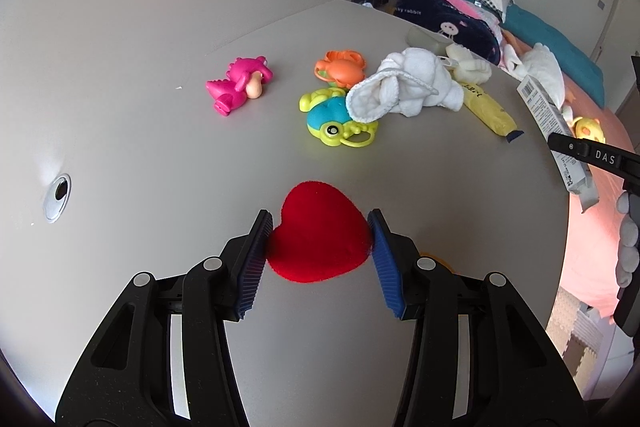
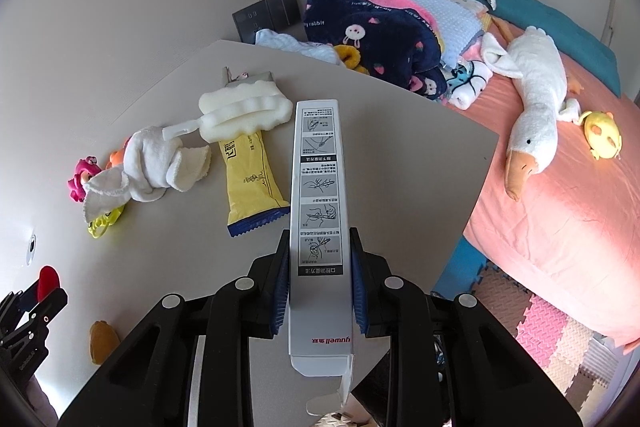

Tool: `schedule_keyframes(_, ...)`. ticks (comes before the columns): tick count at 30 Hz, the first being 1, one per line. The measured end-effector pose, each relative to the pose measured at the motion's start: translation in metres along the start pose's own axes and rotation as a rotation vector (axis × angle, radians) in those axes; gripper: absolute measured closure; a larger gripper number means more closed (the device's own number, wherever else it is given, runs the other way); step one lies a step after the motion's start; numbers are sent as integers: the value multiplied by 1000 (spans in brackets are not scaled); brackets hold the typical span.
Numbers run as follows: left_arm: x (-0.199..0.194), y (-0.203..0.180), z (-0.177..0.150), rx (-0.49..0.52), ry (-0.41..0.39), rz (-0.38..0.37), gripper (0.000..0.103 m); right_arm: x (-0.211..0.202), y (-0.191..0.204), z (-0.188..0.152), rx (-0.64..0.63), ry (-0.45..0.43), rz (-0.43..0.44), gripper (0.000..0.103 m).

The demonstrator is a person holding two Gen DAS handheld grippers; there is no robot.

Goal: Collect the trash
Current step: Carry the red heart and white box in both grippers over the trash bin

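A grey table (image 2: 400, 163) stands against a pale wall, with a bed (image 2: 560, 211) in a pink sheet just past its far edge and foam mats (image 2: 560, 339) on the floor below.

The right gripper (image 2: 319, 263) is clamped on a long white box (image 2: 318, 187), held above the table near the bed-side edge. Left of the box lies a yellow wrapper (image 2: 250, 183), then a white sponge (image 2: 244, 113) and a white cloth (image 2: 152, 163), then a pink toy (image 1: 238, 85), an orange toy (image 1: 342, 67) and a blue-green toy (image 1: 336, 117).

The left gripper (image 1: 320, 237) squeezes a red heart (image 1: 320, 235), well left of the box, low over the table.

A plush goose (image 2: 532, 99) lies on the bed.
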State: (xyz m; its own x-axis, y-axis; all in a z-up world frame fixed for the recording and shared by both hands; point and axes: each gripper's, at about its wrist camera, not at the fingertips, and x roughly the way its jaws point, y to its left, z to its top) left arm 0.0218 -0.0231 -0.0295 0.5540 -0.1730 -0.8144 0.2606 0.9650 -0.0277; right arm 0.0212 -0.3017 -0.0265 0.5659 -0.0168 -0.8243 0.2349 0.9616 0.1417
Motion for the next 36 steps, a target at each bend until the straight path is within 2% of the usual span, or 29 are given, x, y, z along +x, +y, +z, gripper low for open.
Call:
schedule_keyframes(17,-27,-63,0,108,-57,-112,54,-69,-24,-34,25,-58,10,75)
schedule_keyframes(36,-56,-141,-24,240,-75,-218,54,-128,-78,-87,108,-99,-26,75)
